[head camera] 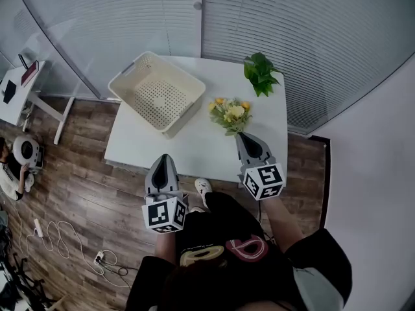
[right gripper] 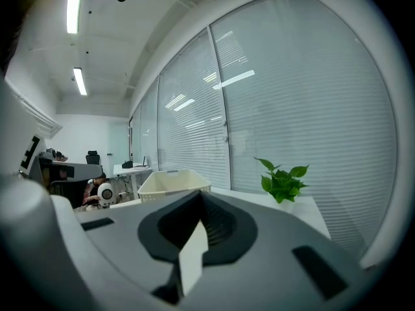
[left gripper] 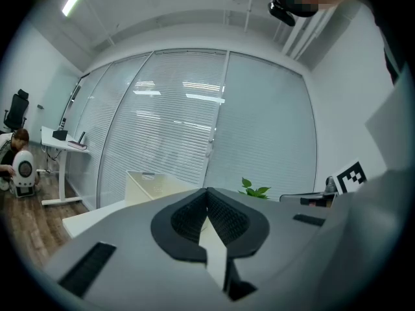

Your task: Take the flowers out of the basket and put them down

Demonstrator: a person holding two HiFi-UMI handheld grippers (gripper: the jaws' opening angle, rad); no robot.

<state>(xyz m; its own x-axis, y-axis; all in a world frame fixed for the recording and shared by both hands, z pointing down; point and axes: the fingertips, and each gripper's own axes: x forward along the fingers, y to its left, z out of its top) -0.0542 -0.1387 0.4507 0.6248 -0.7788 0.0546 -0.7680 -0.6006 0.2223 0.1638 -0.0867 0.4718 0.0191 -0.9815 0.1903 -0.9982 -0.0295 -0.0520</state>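
Yellow-and-green flower bunch (head camera: 229, 114) lay on white bench (head camera: 194, 146), right of empty cream perforated plastic basket (head camera: 133, 76); removal judged done. Right hand-held gripper (head camera: 240, 135) closed, empty, near bunch stems. Left hand-held gripper (head camera: 163, 158) closed, idle.

the basket (head camera: 157, 94) is cream plastic, matt, its floor and walls punched with small holes. the table top (head camera: 194, 149) is white and smooth, with a faint sheen. the floor (head camera: 84, 193) looks like grey-brown wood plank with visible grain. the left gripper (head camera: 163, 157) and right gripper (head camera: 241, 136) have smooth matt grey plastic shells and black ribbed pads (left gripper: 227, 216). the wall panes (head camera: 311, 37) are glossy glass.
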